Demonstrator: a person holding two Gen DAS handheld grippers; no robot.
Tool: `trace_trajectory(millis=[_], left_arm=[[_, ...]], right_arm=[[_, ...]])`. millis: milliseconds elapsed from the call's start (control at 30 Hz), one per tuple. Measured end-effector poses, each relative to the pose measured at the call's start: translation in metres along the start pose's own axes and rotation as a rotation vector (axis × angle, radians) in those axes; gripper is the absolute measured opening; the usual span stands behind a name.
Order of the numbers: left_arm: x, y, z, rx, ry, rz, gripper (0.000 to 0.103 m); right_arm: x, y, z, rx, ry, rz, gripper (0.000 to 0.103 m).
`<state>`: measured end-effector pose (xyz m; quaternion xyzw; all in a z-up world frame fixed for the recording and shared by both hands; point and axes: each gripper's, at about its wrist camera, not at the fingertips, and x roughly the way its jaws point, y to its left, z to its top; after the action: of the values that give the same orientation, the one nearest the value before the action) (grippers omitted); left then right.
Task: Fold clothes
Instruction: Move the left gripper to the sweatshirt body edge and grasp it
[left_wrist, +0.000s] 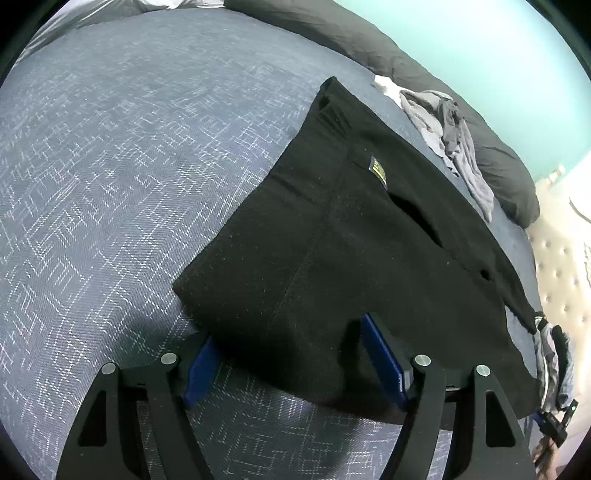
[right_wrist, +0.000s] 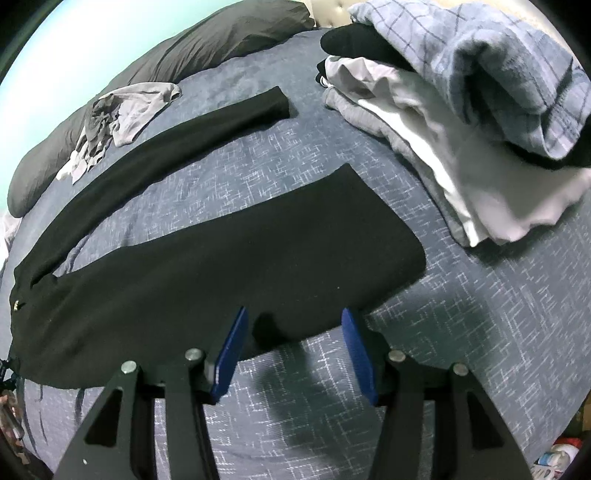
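— Black trousers (right_wrist: 229, 266) lie flat on the blue patterned bedspread (right_wrist: 480, 332), legs spread apart; the far leg runs toward one o'clock in the right wrist view.

— And the tongs?

— Left gripper (left_wrist: 291, 354) is released, jaws wide at the waist end of the trousers (left_wrist: 351, 229), one blue pad seemingly tucked under the hem, though shadow makes that hard to judge. Right gripper (right_wrist: 295, 350) is released too, hovering at the near leg's edge.

— Anything else?

— A crumpled grey garment (right_wrist: 122, 110) at eleven o'clock by the dark pillow (right_wrist: 221, 40), and a pile of clothes (right_wrist: 461, 96) at two o'clock.
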<state>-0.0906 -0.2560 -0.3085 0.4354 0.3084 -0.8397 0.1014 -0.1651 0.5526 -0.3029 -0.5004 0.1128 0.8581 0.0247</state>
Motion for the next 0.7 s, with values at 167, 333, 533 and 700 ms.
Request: trace_trajectory(millis=[167, 333, 533, 700], left_arm=[[-0.003, 0.001, 0.000, -0.004, -0.007, 0.004, 0.066], [-0.008, 0.005, 0.000, -0.009, -0.012, -0.008, 0.041], [-0.014, -0.001, 0.000, 0.025, -0.016, -0.027, 0.029], [-0.014, -0.002, 0.003, 0.032, -0.014, -0.026, 0.020]], right_arm=[[0.003, -0.003, -0.003, 0.017, 0.011, 0.002, 0.054], [0.005, -0.007, -0.005, 0.032, 0.017, 0.001, 0.054], [0.009, -0.008, -0.005, 0.061, 0.027, 0.028, 0.054], [0.013, -0.010, -0.005, 0.093, 0.040, 0.054, 0.054]])
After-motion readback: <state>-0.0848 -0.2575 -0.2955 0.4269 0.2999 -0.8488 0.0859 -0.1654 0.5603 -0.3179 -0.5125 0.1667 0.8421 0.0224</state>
